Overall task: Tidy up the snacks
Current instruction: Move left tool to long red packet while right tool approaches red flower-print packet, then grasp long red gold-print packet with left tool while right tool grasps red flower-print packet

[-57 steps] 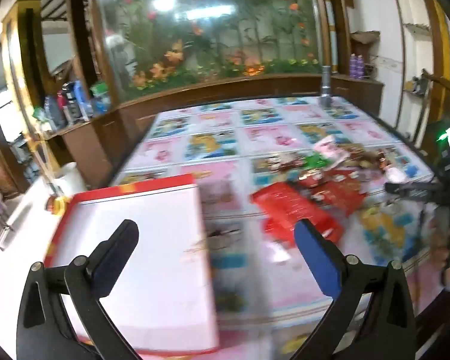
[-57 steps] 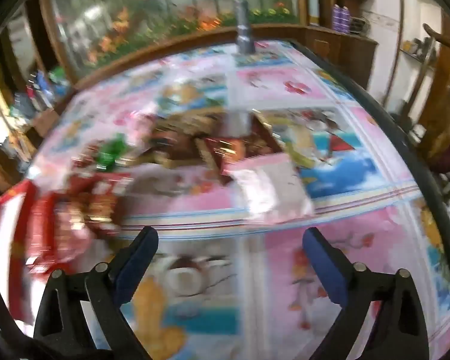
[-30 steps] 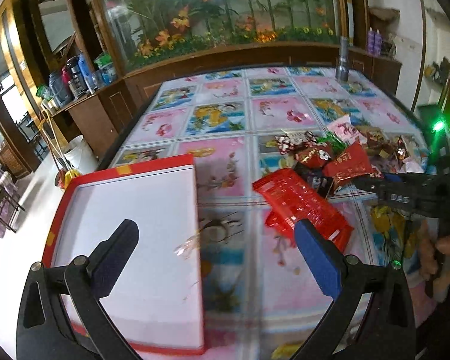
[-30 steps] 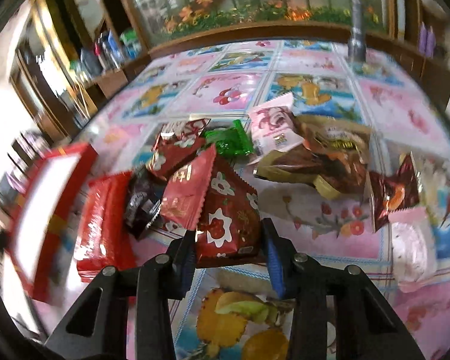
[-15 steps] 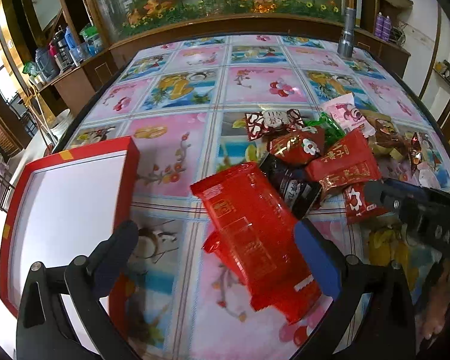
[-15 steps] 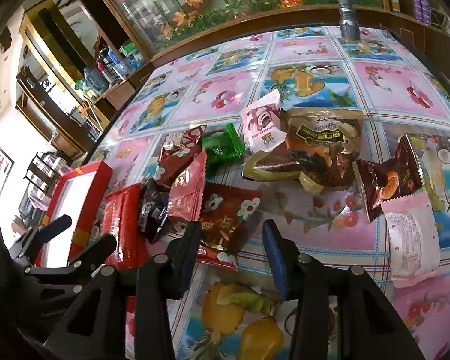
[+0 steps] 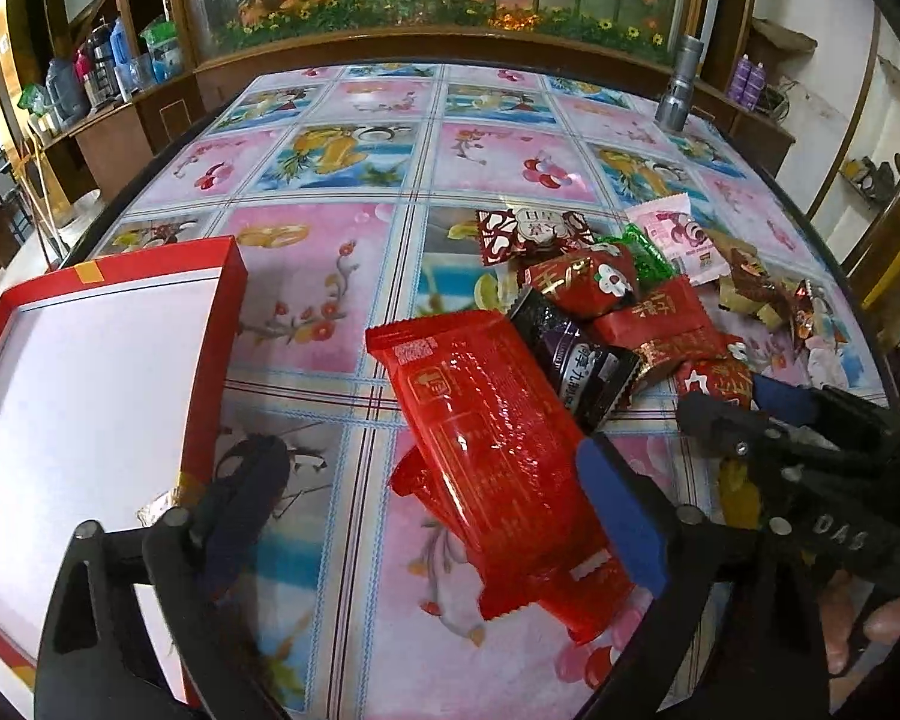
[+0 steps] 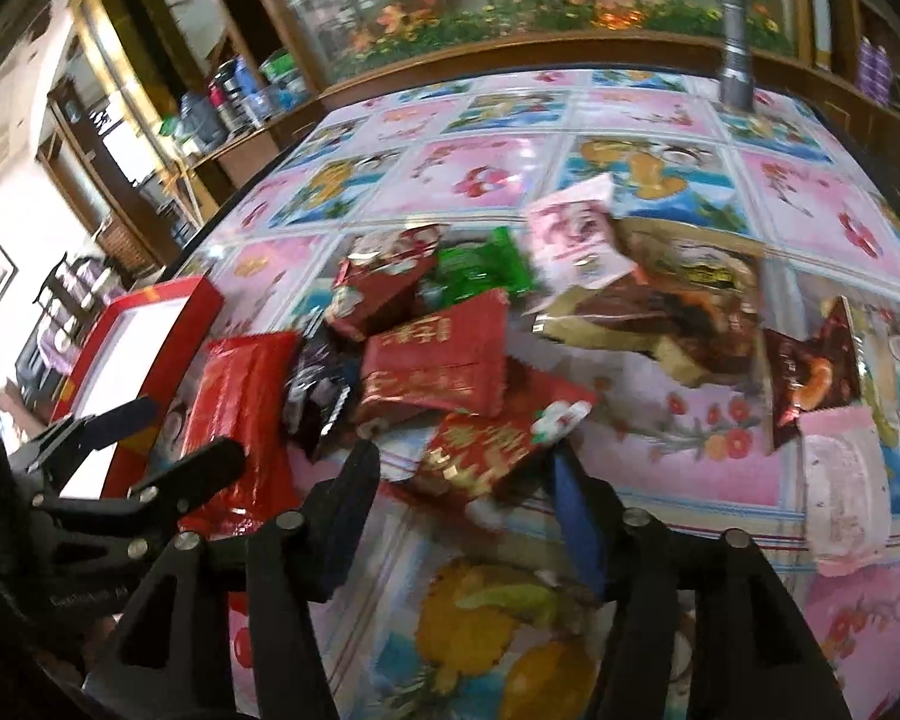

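Many crinkly foil packets [image 7: 654,324], flat glossy red pack [image 7: 492,432]

Left tongs [image 7: 432,480] closing astride long red snack pack [image 7: 498,450], seemingly not pressing it; red box [image 7: 210,324] beside.

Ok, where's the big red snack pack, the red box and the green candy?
big red snack pack [image 7: 486,432], left wrist view, middle of its clear wrapper.
red box [image 7: 90,384], left wrist view, its white inside floor.
green candy [image 8: 480,270], right wrist view, middle of the wrapper.

Glossy plastic wrapper [image 7: 498,438] (crinkled)
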Demonstrator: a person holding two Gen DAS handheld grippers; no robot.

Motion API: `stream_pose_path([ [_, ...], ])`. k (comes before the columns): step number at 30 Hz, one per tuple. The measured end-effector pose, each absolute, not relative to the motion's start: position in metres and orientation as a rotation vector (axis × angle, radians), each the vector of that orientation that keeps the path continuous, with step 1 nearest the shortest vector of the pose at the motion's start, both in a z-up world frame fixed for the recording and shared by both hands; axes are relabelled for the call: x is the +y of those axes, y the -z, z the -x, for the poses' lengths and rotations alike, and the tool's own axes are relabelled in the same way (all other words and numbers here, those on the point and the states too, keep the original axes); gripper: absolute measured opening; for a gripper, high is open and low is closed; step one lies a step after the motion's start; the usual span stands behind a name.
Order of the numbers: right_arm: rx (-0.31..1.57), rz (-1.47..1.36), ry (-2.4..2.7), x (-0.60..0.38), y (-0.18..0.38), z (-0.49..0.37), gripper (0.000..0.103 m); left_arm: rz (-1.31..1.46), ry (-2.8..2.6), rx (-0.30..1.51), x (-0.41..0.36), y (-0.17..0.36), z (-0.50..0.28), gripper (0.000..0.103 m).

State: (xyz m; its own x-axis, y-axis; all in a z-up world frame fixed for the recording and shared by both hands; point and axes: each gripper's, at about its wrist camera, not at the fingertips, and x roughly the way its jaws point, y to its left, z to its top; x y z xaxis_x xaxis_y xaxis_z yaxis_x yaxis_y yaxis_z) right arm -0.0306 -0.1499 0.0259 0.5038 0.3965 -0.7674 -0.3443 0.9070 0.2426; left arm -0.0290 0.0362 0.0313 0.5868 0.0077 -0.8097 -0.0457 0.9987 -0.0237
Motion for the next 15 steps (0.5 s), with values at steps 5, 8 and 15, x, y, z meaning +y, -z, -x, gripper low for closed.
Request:
stream_pose_path([
  [5, 0.932, -0.088, -0.433, -0.156, -0.024, 0.028, 0.038, 0.035, -0.007, 0.935, 0.042, -0.036, 0.025, 0.059],
  [8, 0.937, -0.13, -0.44, -0.161, -0.024, 0.026, 0.036, 0.049, 0.024, 0.935, 0.046, -0.037, 0.025, 0.042],
  [15, 0.927, -0.126, -0.45, -0.16, -0.024, 0.026, 0.035, 0.031, 0.086, 0.906, 0.04, -0.041, 0.034, 0.025],
])
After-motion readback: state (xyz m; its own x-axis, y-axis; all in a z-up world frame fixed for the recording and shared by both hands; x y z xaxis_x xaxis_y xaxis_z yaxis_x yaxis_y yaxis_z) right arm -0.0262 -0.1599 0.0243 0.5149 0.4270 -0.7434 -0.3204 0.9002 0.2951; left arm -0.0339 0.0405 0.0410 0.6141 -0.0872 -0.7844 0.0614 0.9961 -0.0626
